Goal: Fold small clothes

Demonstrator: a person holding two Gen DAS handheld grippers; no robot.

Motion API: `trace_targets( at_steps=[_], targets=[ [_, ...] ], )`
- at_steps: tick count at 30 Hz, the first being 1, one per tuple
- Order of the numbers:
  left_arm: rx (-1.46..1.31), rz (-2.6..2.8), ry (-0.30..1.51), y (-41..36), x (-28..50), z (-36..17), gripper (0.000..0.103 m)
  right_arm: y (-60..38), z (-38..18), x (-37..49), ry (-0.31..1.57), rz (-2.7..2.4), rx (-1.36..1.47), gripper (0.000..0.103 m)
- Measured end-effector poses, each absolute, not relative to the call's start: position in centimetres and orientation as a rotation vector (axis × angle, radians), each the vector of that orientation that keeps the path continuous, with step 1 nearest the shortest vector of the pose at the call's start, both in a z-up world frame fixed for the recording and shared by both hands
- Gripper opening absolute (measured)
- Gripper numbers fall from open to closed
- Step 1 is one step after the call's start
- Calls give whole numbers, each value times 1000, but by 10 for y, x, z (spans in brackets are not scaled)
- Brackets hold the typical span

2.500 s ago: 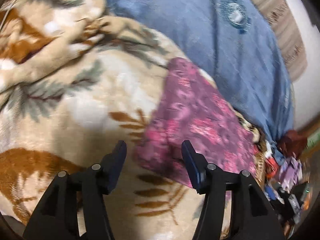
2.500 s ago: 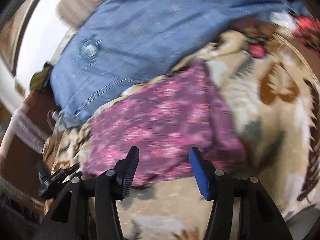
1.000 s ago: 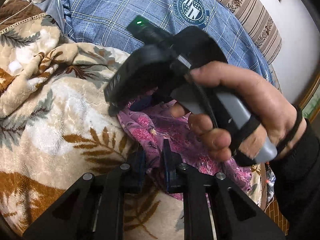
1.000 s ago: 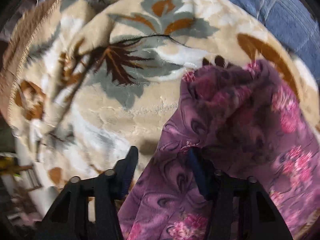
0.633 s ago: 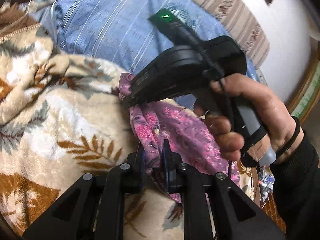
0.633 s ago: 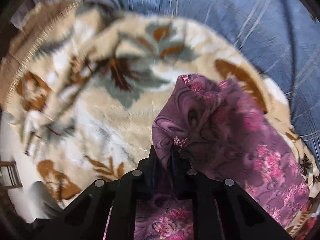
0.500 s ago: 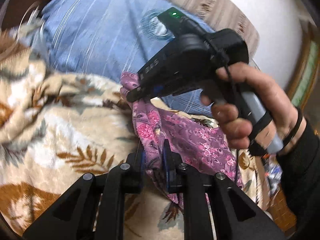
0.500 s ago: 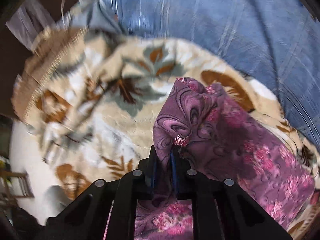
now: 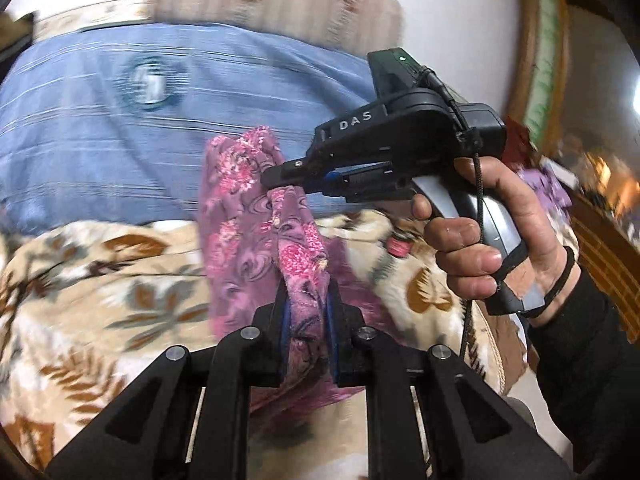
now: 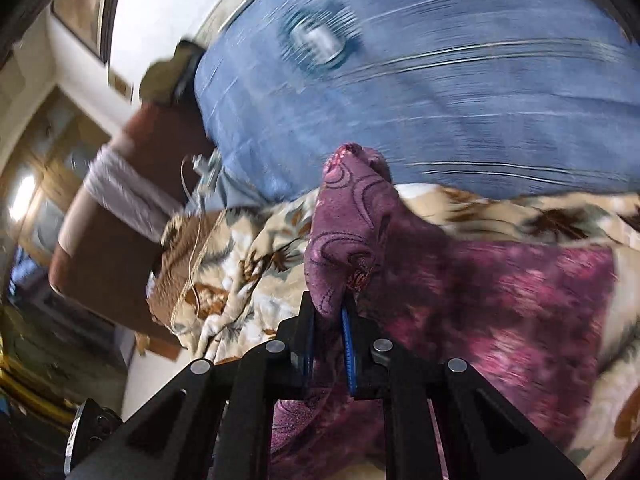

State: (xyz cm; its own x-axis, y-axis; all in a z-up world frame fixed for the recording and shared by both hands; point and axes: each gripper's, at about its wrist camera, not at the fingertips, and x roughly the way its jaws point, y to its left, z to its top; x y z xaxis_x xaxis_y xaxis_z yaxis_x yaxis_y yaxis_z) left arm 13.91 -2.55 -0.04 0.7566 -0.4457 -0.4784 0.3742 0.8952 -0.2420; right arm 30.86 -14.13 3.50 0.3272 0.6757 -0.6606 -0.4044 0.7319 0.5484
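Note:
A small purple garment with pink flowers [image 9: 256, 216] hangs lifted above a beige leaf-patterned blanket [image 9: 100, 280]. My left gripper [image 9: 306, 320] is shut on one bunched edge of it. My right gripper [image 9: 280, 174], seen in the left wrist view held by a hand [image 9: 488, 232], is shut on a higher part of the same garment. In the right wrist view the right gripper [image 10: 328, 332] clamps a fold of the garment [image 10: 348, 220], and the rest [image 10: 520, 304] trails down onto the blanket [image 10: 248, 264].
A blue plaid pillow with a round emblem [image 9: 120, 120] lies behind the blanket, also in the right wrist view [image 10: 440, 80]. A brown headboard or chair [image 10: 120, 200] and a white cable [image 10: 192, 216] are at the left. Cluttered shelves [image 9: 592, 184] stand at the right.
Both grippers have closed on the garment and raised it off the blanket. The views have tilted up toward the pillow and wall, with motion blur.

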Motion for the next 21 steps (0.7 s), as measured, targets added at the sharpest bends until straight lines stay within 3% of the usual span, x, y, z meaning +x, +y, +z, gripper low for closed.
trace_targets(
  at_steps=[9,18,21],
  targets=[
    [44,-547,673,-138,175,-33,12,-253,-12,328,1007,657,474,12],
    [169,-581,807,-193,198,-102,14,-314,-113,353,1089,610,652,12],
    [142,-628,822,-190,195,-103,34,-322,-133,351,1082,614,719,17]
  ],
)
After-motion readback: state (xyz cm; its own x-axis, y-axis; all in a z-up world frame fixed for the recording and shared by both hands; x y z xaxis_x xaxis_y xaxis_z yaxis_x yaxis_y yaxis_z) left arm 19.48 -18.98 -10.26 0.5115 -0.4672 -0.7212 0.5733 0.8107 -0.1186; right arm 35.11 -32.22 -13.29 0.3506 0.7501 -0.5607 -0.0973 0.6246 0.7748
